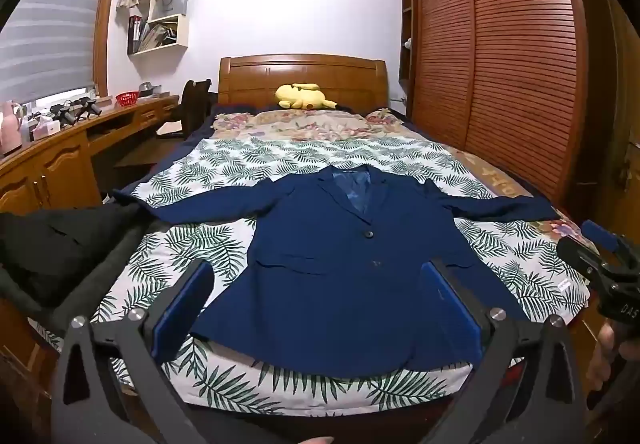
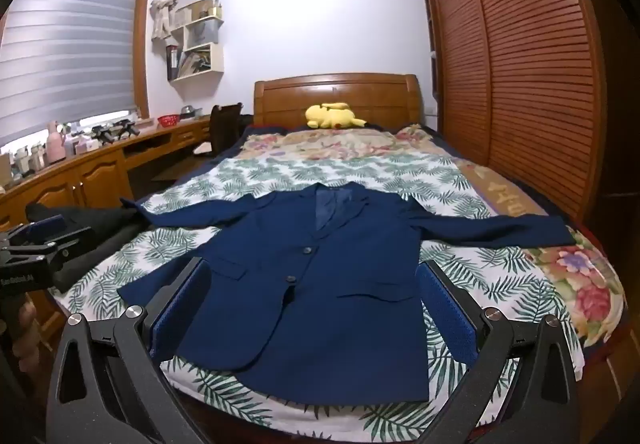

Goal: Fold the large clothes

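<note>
Two grippers, both jaws spread wide and empty: left gripper point(image 1: 316, 308), right gripper point(image 2: 312, 308). Both hang at the foot of the bed point(image 1: 520, 264), clear of the cloth.

The jacket point(image 1: 340, 264) lies face up on the leaf-print sheet, collar toward the headboard, sleeves out to both sides, hem nearest me. It's buttoned, and the hem corner on my left curls a bit.

Risks as I see them:
- The fabric looks smooth and lined. A shallow pinch may catch only the top layer, so the front lifts while the back stays on the bed.
- Biting too deep could drag the sheet up with the jacket.
- The left sleeve point(image 1: 192, 204) ends near a black garment point(image 1: 60, 244) piled at the bed edge. Swinging that sleeve in could snag or pull it.
- The right sleeve point(image 2: 500, 228) reaches almost to the bed edge and could slide off.
- If the two sides lift unevenly, the fold line skews and the lapels crease.
</note>
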`<state>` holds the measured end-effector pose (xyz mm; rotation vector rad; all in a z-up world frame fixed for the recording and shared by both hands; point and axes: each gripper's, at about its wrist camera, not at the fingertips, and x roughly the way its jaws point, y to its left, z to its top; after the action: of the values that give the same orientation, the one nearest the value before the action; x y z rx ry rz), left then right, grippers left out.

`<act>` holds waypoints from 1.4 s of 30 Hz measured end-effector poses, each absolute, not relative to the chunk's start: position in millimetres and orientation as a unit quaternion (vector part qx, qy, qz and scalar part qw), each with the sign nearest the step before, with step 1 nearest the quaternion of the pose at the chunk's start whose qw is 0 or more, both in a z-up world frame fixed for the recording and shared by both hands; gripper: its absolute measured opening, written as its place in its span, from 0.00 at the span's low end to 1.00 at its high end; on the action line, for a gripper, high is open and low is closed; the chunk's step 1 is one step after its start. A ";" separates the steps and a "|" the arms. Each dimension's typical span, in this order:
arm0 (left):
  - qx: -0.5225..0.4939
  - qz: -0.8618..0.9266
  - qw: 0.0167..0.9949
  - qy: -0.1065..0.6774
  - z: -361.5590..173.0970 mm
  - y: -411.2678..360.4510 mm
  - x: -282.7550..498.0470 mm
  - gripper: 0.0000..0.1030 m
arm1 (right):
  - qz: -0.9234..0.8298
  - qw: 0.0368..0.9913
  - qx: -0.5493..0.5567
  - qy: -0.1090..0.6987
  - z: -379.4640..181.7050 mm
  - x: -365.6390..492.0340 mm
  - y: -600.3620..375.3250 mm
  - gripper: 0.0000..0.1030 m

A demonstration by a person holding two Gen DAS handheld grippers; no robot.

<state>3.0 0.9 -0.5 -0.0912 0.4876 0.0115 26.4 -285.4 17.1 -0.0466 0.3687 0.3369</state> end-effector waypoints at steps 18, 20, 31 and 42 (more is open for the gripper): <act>-0.027 0.017 0.975 0.219 4.9 -7.9 -3.9 1.00 | 0.171 0.968 -0.015 0.182 17.7 22.7 -286.2 1.00; -0.027 0.016 0.975 0.219 5.5 -8.3 -4.3 1.00 | 0.169 0.968 -0.014 0.183 17.4 23.0 -287.3 1.00; -0.024 0.018 0.977 0.211 7.8 -9.6 -10.9 1.00 | 0.171 0.969 -0.014 0.179 25.0 17.9 -281.5 1.00; -0.023 0.019 0.978 0.208 9.1 -12.0 -13.1 1.00 | 0.172 0.969 -0.014 0.178 23.1 15.7 -287.8 1.00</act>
<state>-13.1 -12.0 9.1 -0.0466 0.4183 0.0379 15.7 -287.8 23.1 -0.0278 0.3595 0.3468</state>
